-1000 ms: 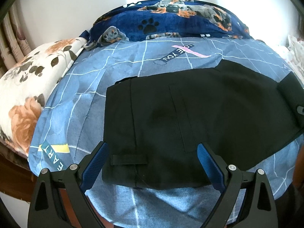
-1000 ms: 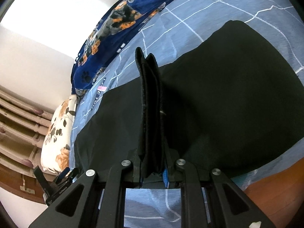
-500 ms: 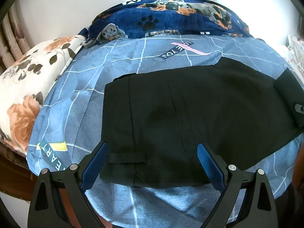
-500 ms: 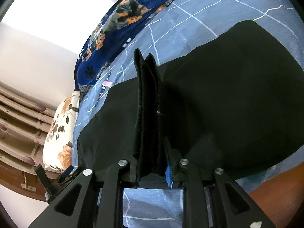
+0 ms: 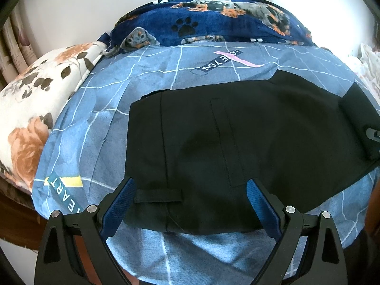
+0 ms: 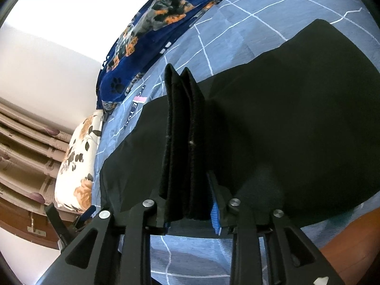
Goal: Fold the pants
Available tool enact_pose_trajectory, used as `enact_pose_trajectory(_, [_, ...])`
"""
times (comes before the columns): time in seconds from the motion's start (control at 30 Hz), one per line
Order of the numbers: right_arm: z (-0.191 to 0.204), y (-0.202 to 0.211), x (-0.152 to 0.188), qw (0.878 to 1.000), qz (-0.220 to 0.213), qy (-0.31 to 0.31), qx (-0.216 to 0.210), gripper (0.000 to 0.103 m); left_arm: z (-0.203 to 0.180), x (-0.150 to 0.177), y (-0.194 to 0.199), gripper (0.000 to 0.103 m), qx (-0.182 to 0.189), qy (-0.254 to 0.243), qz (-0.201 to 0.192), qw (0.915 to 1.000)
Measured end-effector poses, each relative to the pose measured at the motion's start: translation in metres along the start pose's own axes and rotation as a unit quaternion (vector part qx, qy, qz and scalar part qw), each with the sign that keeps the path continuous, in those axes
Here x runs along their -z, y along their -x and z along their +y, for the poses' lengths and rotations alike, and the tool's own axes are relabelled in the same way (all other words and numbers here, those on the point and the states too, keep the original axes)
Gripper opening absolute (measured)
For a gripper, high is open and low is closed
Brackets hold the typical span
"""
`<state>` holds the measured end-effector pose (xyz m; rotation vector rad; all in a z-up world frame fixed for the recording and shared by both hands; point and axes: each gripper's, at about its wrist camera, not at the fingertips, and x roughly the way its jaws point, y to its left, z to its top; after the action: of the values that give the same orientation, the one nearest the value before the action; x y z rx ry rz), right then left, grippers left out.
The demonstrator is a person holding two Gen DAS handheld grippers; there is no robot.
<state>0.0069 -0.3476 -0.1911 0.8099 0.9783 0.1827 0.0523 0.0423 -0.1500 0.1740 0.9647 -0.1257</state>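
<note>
Nearest in the left wrist view, the left gripper (image 5: 190, 187) stands released, its blue-padded fingers (image 5: 121, 201) spread wide at 7 and 5 o'clock, with nothing pinched between them. Just past them the black pants (image 5: 237, 137) lie flat on the blue grid-patterned sheet (image 5: 99, 128), the waistband edge with its belt loop (image 5: 158, 195) lying between the fingers. Beyond, at 12 o'clock, a navy dog-print blanket (image 5: 213, 26) is bunched against the wall; at 9 o'clock sits a floral pillow (image 5: 35, 109).

In the right wrist view, the right gripper (image 6: 187, 187) has its jaws opening, a thick upright fold of the pants (image 6: 182, 142) still standing between them; the gap at the right pad (image 6: 213, 209) is already visible, so the grip looks released. The rest of the pants spread toward 2 o'clock over the sheet. The left gripper's tip (image 6: 57, 220) shows at 8 o'clock.
</note>
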Motion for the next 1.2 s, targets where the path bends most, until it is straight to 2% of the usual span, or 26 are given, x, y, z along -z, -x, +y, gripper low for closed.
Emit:
enact_pose_trajectory(0.27, [0.0,-0.001,0.001,1.0,0.001,0.001,0.0,0.03,-0.001,0.0,0.0,0.094,0.001,0.0,0.003,1.0])
enact_pose_trajectory(0.5, [0.009,-0.005,0.006,1.0,0.01,0.02,-0.006,0.055,0.001,0.0,-0.001,0.094,0.002,0.003,0.006,1.0])
enact_pose_trajectory(0.57, [0.013,-0.006,0.008,0.999,0.017,0.022,-0.021,0.068,0.003,0.0,-0.002,0.094,0.002,0.004,0.008,1.0])
enact_pose_trajectory(0.7, [0.015,0.001,0.006,0.997,0.024,0.008,-0.073,0.069,0.005,-0.001,0.0,0.094,0.003,0.006,0.007,0.9999])
enact_pose_trajectory(0.8, [0.006,0.033,-0.009,0.995,-0.02,-0.01,-0.101,0.069,0.007,-0.003,0.002,0.094,0.006,0.011,0.005,0.9999])
enact_pose_trajectory(0.83, [0.002,0.044,-0.016,0.994,-0.038,-0.013,-0.097,0.069,0.008,-0.003,0.003,0.094,0.009,0.014,0.005,0.9998])
enact_pose_trajectory(0.87, [-0.005,0.058,-0.024,0.995,-0.063,-0.013,-0.081,0.062,0.007,-0.004,0.003,0.094,0.013,0.016,0.007,0.9998])
enact_pose_trajectory(0.9, [-0.014,0.071,-0.032,0.995,-0.084,-0.013,-0.06,0.046,0.007,-0.004,0.004,0.094,0.016,0.017,0.008,0.9997])
enact_pose_trajectory(0.93, [-0.023,0.077,-0.038,0.995,-0.093,-0.017,-0.042,0.037,0.006,-0.005,0.005,0.094,0.019,0.017,0.008,0.9996])
enact_pose_trajectory(0.97, [-0.036,0.082,-0.045,0.995,-0.093,-0.03,-0.025,0.024,0.004,-0.005,0.006,0.094,0.022,0.016,0.008,0.9996])
enact_pose_trajectory(1.0, [-0.05,0.085,-0.052,0.995,-0.09,-0.044,-0.02,0.02,0.001,-0.005,0.008,0.094,0.024,0.014,0.007,0.9996])
enact_pose_trajectory(1.13, [-0.077,0.076,-0.069,0.996,-0.073,-0.047,0.02,0.019,-0.012,-0.006,0.012,0.094,0.025,-0.006,0.008,0.9996])
enact_pose_trajectory(1.2, [-0.089,0.07,-0.076,0.996,-0.067,-0.055,0.026,0.019,-0.019,-0.006,0.015,0.094,0.021,-0.021,0.006,0.9996])
